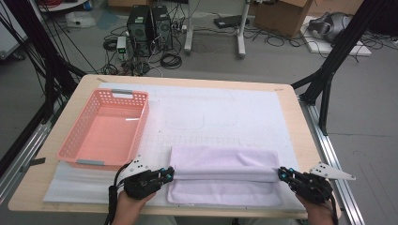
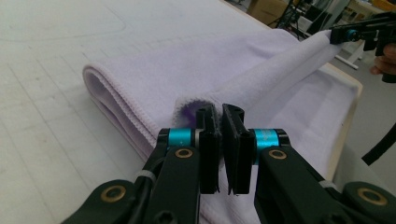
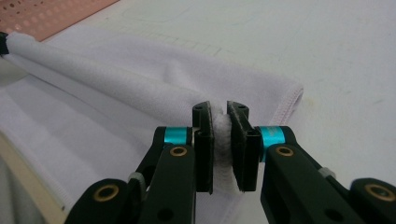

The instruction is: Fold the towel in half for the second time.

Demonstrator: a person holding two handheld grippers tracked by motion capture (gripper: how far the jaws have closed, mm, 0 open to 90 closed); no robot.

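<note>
Nearest to me, at the bottom of the high view, my two hands each hold a gripper. My left gripper (image 1: 168,174) sits lower left of centre, its jaws clamped on one end of a pale lilac towel (image 1: 224,180). My right gripper (image 1: 281,174) sits lower right, its jaws pinched on the opposite end of the same raised edge. In the left gripper view, cloth bunches between my black jaws (image 2: 221,140), and the lifted edge stretches away to the other gripper in the upper right of the frame. In the right gripper view, a white wad of towel fills the narrow gap at my jaws (image 3: 221,149).

The towel lies on the white mat (image 1: 263,112) covering the surface, near its front edge. The held edge is drawn over the lower layer, making a fold.

To fold well, I judge both hands should travel together, keeping the edge taut and level, then lay it squarely on the far hem.

Farther off, upper left, stands a pink basket (image 1: 84,133), apart from the towel.
</note>
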